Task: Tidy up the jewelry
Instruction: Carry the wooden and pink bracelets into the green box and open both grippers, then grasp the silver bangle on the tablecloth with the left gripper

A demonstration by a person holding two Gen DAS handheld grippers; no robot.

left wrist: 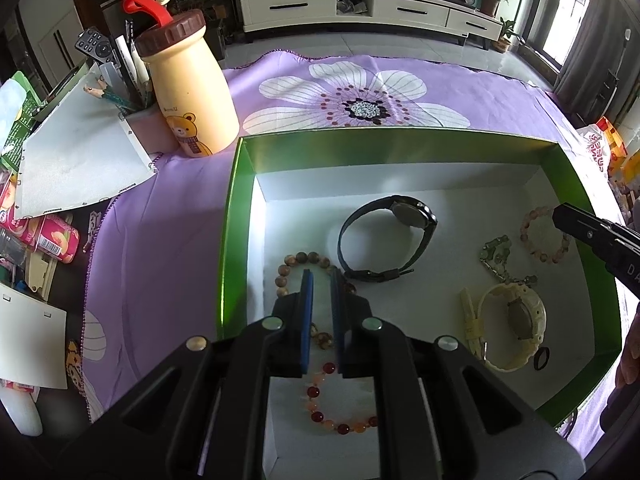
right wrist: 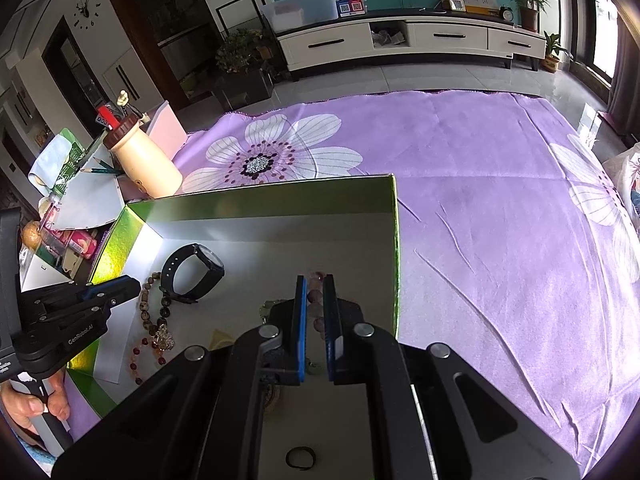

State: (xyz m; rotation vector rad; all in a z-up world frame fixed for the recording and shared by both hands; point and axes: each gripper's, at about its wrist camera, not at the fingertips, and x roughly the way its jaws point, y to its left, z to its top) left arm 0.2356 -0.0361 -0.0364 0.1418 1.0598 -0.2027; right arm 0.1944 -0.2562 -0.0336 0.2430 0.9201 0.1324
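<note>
1 brown bead bracelet (left wrist: 298, 270) under left hand-held gripper (left wrist: 322, 276)

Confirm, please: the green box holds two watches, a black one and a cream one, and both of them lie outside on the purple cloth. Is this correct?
Not fully. The count and colours are right, but both watches lie inside the green box, on its white floor, not on the purple cloth. The left wrist view shows the black watch and the cream watch within the box walls.

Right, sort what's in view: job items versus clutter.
Job: green box, black watch, cream watch, brown bead bracelet, red bead bracelet, pink bead bracelet.
Clutter: bear bottle, remote, pencils, purple cloth.
</note>
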